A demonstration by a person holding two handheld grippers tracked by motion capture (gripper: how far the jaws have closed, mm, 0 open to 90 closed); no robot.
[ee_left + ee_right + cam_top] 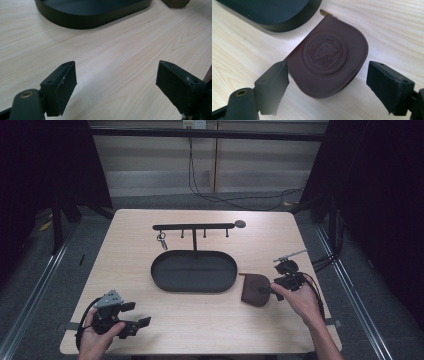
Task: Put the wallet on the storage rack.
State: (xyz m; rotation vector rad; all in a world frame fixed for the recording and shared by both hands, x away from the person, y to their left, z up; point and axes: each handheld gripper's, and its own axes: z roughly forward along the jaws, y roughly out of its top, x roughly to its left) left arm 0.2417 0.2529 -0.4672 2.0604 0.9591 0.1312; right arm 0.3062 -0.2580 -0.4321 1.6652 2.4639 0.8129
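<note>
I find the brown leather pouch lying flat on the light wooden worktop, just right of the black oval tray and close to its rim. A round embossed emblem faces up, and a small zip pull points toward the tray. My right gripper sits at the pouch's right edge in the high view. In the right gripper view, its fingers stand wide, one to each side of the pouch's rounded end, with clear gaps and no contact; nothing is held. My left gripper is at the near left corner of the worktop, well apart from the pouch. Its fingers are also wide, with bare wood between them. Behind the tray stands a black hook rail on a post, with a key ring hanging from its leftmost hook.
</note>
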